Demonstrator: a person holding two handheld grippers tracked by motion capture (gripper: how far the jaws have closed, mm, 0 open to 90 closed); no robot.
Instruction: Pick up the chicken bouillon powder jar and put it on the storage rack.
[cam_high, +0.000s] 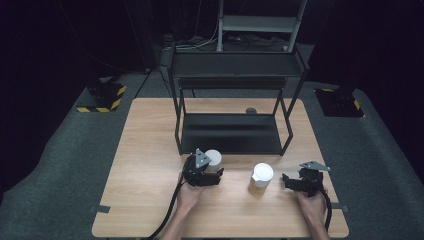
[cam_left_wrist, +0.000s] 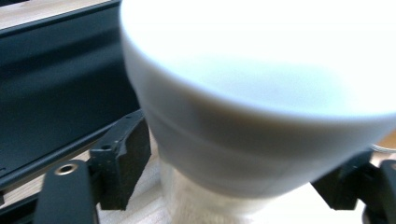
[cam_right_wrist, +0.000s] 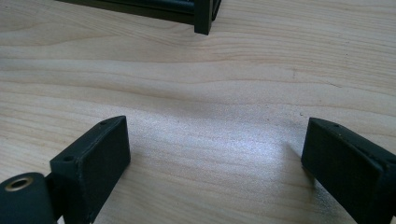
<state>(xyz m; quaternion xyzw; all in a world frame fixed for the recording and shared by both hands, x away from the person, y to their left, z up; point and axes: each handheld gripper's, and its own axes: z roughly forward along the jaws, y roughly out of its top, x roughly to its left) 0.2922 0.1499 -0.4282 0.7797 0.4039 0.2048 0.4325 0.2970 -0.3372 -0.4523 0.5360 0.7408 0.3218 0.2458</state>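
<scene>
Fingers of the left gripper (cam_left_wrist: 233, 186) hug the base of a white cup (cam_left_wrist: 261, 107) standing before the black shelf rack (cam_high: 230, 132), apparently gripping it, so lifting steadily seems next, while the right gripper (cam_right_wrist: 215, 163) waits open and empty over the table (cam_right_wrist: 196, 70).

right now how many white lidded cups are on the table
2: one cup sits between the left gripper jaws, just in front of the black rack; the other cup stands free, toward the right gripper.
</scene>
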